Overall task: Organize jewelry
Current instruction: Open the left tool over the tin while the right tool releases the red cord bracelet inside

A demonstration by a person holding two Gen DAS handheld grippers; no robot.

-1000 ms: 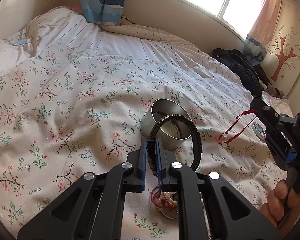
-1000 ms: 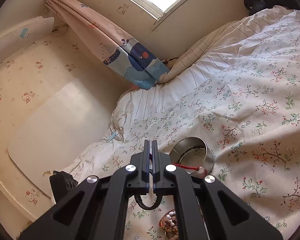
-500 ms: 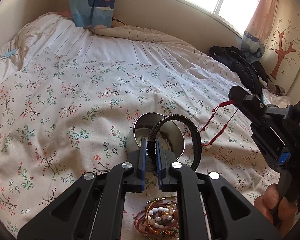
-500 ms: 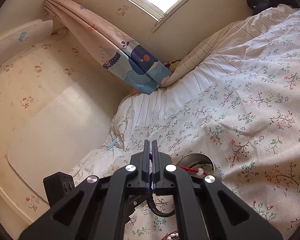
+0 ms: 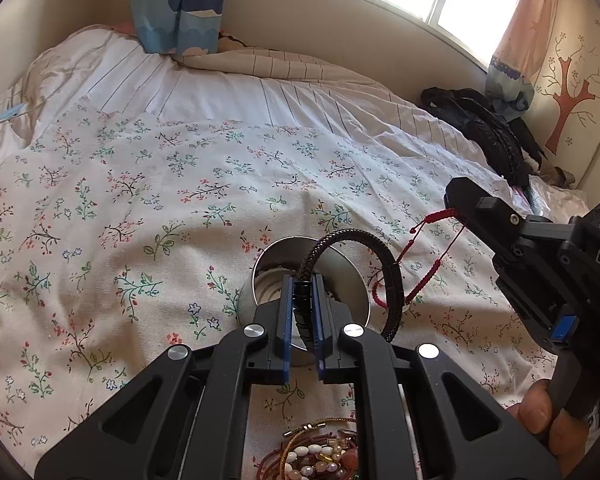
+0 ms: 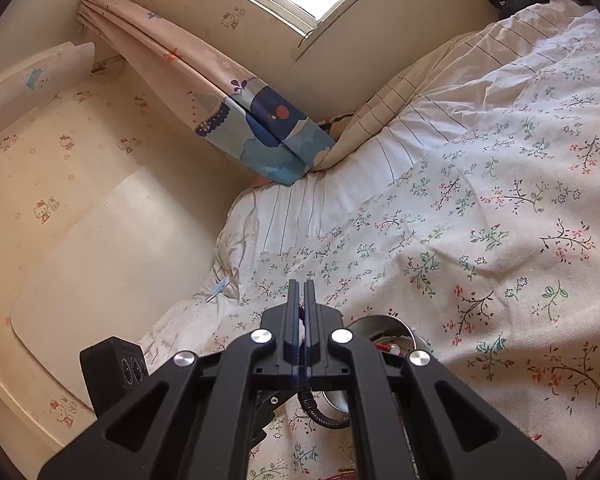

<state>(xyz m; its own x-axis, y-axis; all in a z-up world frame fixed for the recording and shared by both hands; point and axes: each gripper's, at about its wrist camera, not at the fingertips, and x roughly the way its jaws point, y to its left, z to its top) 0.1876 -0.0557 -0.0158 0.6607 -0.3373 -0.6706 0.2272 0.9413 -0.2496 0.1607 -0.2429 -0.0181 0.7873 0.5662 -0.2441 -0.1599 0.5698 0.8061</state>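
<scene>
My left gripper (image 5: 303,280) is shut on a black braided leather bracelet (image 5: 364,240) and holds it right over the open round metal tin (image 5: 260,276) on the floral bedspread. My right gripper (image 6: 302,286) is shut on a thin red string bracelet (image 5: 424,276); in the left wrist view the red loop hangs from its tip (image 5: 458,194), just right of the tin. The tin (image 6: 380,326) shows partly behind the right gripper's body. A pile of beaded and cord jewelry (image 5: 320,456) lies on the bed below the left gripper.
The floral bedspread (image 5: 140,208) covers the bed. A black bag (image 5: 484,128) lies at the far right by the wall. A blue curtain (image 5: 176,4) hangs at the back. The person's hand (image 5: 548,424) holds the right gripper's handle.
The left gripper with the black bracelet has moved over the tin. The right gripper with the red string has come closer to the tin from the right.
</scene>
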